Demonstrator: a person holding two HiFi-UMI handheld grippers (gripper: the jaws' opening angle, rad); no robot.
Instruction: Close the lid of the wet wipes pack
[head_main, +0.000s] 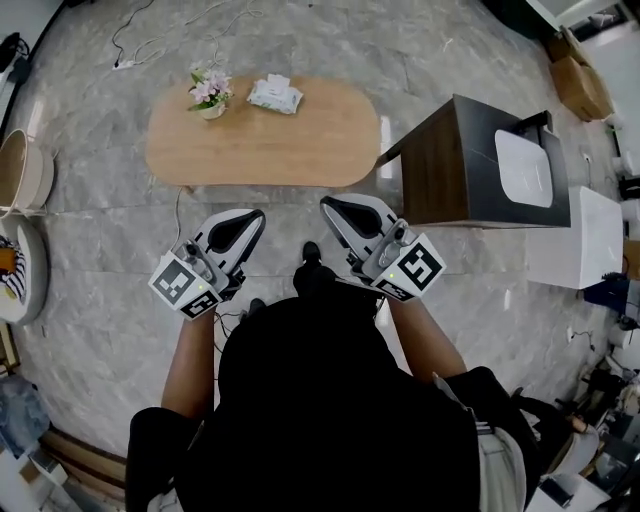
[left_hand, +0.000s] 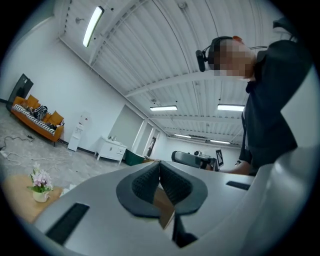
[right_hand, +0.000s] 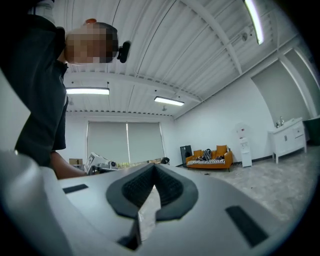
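Now | left tongs (head_main: 256, 216) clenched | right tongs (head_main: 328, 205) clenched | wipes pack (head_main: 275, 94) near table (head_main: 300, 150) far edge

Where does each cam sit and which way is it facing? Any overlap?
Head view: on the person's head, looking steeply down at the table, wet wipes pack, left gripper, right gripper and forearms.
Left gripper view: rides the left gripper, tilted up at ceiling; shut jaws, person's torso.
Right gripper view: rides the right gripper, tilted up likewise; shut jaws, torso.
Shared: flower pot, in head and left gripper views.
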